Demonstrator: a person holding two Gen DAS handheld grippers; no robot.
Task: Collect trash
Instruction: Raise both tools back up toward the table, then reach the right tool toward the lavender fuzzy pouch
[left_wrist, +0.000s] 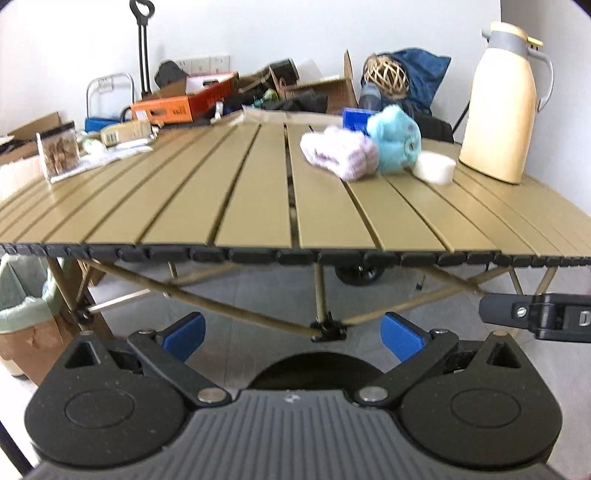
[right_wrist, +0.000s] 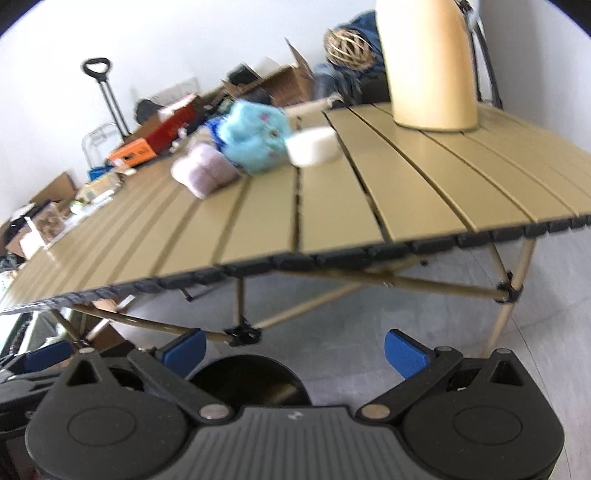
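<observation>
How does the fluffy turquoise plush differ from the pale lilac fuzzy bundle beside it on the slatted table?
The fluffy turquoise plush is rounder and sits taller; the pale lilac fuzzy bundle lies lower and longer. The turquoise plush is nearer the cream thermos jug; the lilac bundle lies towards the table's middle. Both are soft, fuzzy and rest on the tan slatted table, side by side.
</observation>
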